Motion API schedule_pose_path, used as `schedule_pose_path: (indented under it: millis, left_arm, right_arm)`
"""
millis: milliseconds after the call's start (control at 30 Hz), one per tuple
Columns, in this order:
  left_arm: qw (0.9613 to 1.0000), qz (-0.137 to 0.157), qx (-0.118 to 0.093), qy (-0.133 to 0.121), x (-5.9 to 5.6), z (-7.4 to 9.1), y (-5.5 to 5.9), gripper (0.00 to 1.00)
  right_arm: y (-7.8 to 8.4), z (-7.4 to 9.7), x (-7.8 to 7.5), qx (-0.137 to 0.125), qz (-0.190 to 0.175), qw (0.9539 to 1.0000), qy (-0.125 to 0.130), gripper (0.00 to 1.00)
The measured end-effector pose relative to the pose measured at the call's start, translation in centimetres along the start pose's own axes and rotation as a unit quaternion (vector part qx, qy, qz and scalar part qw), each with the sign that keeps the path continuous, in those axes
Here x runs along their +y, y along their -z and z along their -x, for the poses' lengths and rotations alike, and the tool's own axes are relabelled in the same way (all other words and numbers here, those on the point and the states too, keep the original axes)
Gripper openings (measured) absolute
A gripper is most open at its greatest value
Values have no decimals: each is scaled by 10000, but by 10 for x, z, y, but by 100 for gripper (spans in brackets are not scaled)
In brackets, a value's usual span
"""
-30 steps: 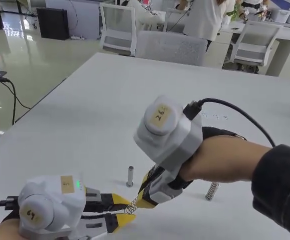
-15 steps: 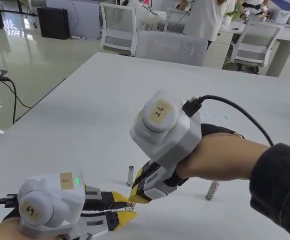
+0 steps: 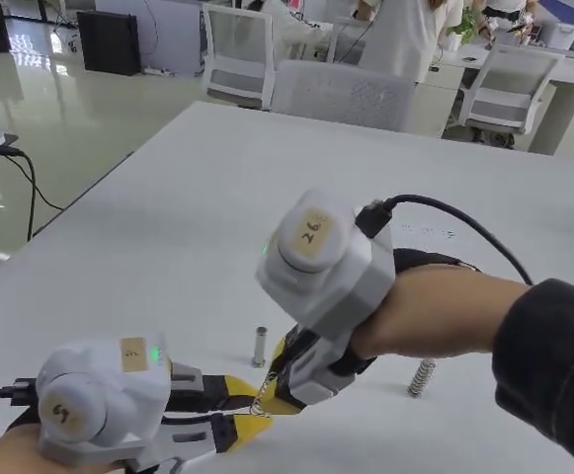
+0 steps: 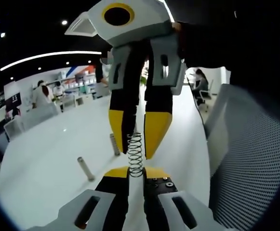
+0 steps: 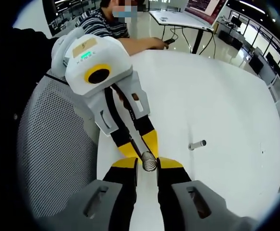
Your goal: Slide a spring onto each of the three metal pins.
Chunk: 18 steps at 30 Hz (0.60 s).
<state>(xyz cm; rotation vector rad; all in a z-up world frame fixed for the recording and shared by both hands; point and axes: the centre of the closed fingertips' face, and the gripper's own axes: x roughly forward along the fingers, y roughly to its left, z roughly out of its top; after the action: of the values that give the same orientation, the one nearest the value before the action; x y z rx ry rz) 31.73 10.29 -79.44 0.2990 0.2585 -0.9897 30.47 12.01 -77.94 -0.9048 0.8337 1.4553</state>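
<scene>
Both yellow-tipped left gripper [image 4: 136,172] & right gripper [image 5: 148,164] pinch opp. ends of thin coiled metal spring [image 4: 135,147], jaws near-closed.

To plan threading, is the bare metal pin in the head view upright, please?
Upright: the short grey metal pin stands on end on the white table.

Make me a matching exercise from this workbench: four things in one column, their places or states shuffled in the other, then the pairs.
1 held spring
2 standing spring
3 metal pin
4 black cable

A plugged into the right gripper
B upright on the table, bare
C gripped by jaws at both ends
D upright on the table, beside the forearm

Pairs: 1-C, 2-D, 3-B, 4-A
</scene>
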Motion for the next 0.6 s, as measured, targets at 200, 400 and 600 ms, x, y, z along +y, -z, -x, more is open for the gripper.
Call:
schedule_pose_path:
  millis: [200, 400, 600]
  left_arm:
    - [10000, -37, -9, 11, 0, 0, -2, 2]
    - [10000, -48, -48, 27, -1, 0, -5, 2]
    - [10000, -43, -81, 24, -1, 0, -8, 2]
  right_arm:
    - [3, -3, 1, 106, 33, 9999, -56, 12]
    - [4, -5, 0, 140, 29, 9999, -76, 12]
    - [4, -5, 0, 159, 44, 9998, -73, 9]
